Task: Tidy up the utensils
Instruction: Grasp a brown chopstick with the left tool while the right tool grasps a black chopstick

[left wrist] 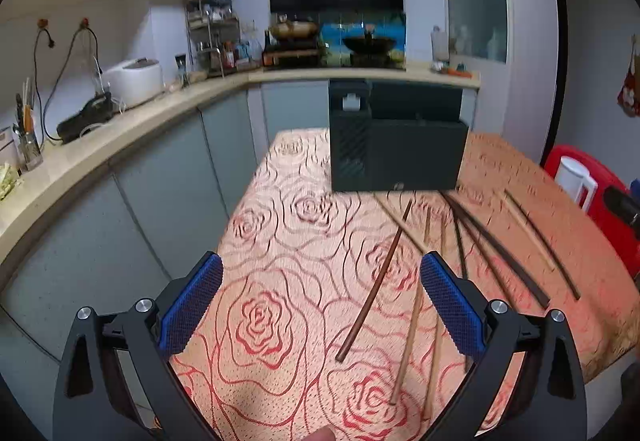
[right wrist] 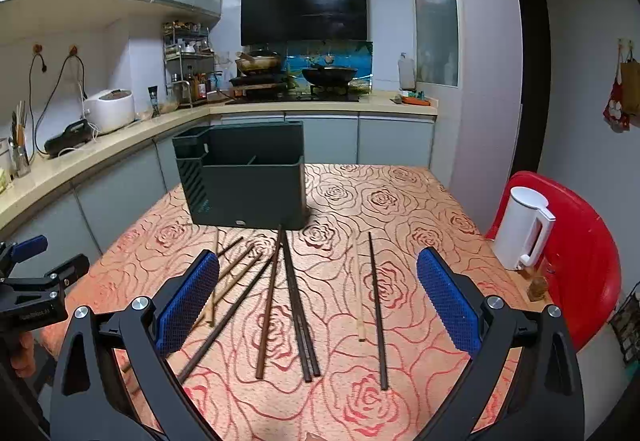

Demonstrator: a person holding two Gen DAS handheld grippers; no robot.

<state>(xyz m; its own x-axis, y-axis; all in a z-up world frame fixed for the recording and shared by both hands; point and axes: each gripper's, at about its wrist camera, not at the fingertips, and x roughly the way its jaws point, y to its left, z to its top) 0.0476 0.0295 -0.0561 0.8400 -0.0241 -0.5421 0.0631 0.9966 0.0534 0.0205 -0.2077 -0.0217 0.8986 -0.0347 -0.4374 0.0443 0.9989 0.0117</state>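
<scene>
Both the left gripper [left wrist: 322, 305] and the right gripper [right wrist: 318, 301] hover wide open and empty over the rose-patterned tablecloth [right wrist: 400, 201], where loose chopsticks [right wrist: 296, 305] lie scattered just before the dark utensil holder [right wrist: 248, 189].

This is a home kitchen. An L-shaped counter [right wrist: 120, 145] over grey cabinets [right wrist: 120, 197] runs from 9 o'clock round to 12, carrying a white rice cooker [right wrist: 110, 110], a spice rack [right wrist: 186, 59] and two woks on the hob [right wrist: 296, 89] beneath a black range hood [right wrist: 303, 7]. In the foreground stands a table with a rose-patterned cloth [right wrist: 400, 201], and at 3 o'clock a white kettle [right wrist: 522, 227] sits on a red plastic chair [right wrist: 580, 253].
</scene>
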